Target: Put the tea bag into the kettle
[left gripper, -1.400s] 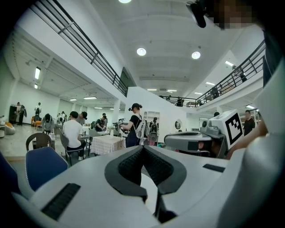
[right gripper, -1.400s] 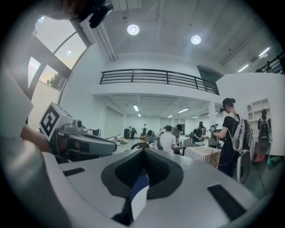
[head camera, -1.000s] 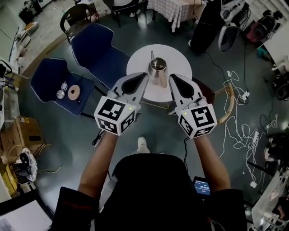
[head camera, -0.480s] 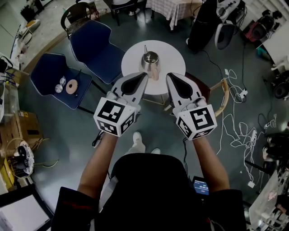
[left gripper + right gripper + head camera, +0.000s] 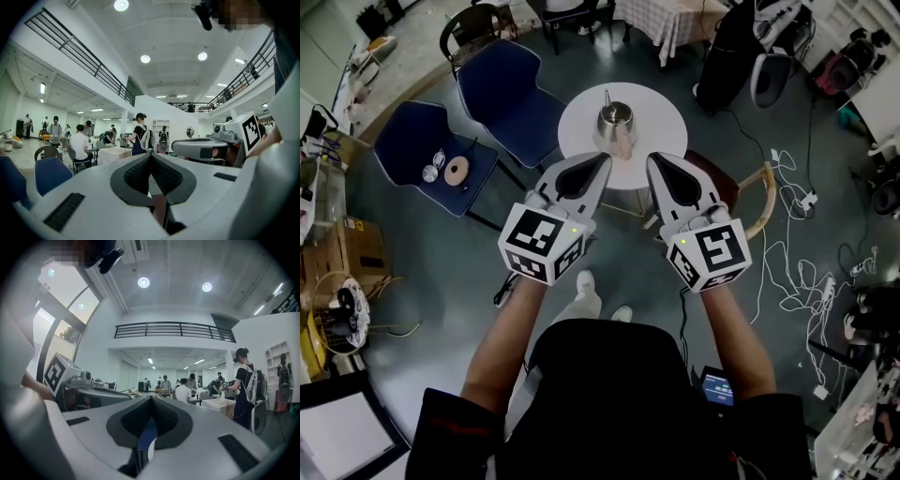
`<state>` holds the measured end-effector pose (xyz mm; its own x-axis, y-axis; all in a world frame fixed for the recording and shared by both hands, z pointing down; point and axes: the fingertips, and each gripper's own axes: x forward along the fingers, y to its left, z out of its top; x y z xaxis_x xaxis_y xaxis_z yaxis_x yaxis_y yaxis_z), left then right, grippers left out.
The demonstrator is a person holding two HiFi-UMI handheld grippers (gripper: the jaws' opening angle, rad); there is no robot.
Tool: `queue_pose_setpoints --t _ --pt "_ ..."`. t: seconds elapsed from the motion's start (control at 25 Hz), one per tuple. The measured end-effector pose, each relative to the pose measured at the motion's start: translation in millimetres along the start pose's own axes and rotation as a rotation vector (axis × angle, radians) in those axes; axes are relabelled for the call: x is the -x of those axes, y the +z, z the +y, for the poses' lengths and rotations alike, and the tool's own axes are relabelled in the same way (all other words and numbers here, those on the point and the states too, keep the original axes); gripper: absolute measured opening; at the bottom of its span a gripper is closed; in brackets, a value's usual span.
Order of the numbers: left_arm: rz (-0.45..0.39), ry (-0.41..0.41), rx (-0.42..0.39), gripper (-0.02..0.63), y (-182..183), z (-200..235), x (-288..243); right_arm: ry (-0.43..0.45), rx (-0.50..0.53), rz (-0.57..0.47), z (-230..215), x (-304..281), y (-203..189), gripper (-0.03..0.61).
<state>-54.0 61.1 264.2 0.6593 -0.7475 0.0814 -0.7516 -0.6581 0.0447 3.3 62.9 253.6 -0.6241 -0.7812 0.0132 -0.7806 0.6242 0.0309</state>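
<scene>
A metal kettle (image 5: 614, 119) stands on the small round white table (image 5: 652, 117). Just in front of it lies a small pinkish thing (image 5: 623, 143), maybe the tea bag. My left gripper (image 5: 598, 161) and right gripper (image 5: 657, 161) are held side by side, level, near the table's front edge and well above it. Both are shut with nothing between the jaws. In the left gripper view the left gripper (image 5: 150, 155) points out across the hall, and in the right gripper view the right gripper (image 5: 151, 399) does the same. Neither of these views shows the kettle.
Two blue chairs (image 5: 508, 86) (image 5: 420, 145) stand left of the table; the nearer one carries small round things (image 5: 450, 170). A wooden chair (image 5: 761, 202) is at the right. Cables (image 5: 806, 272) trail over the floor. People (image 5: 138, 133) sit and stand far off in the hall.
The table and kettle have slid up and slightly left in the head view, so the gripper tips overlap the table less. Both grippers kept the same shut pose.
</scene>
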Motion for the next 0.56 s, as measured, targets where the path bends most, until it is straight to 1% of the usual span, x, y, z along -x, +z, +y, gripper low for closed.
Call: queue_pose_setpoints --t 0.56 --pt "-0.007 0.014 -0.014 0.014 1 -29 21 0.014 0.009 -0.008 15 30 4 0.017"
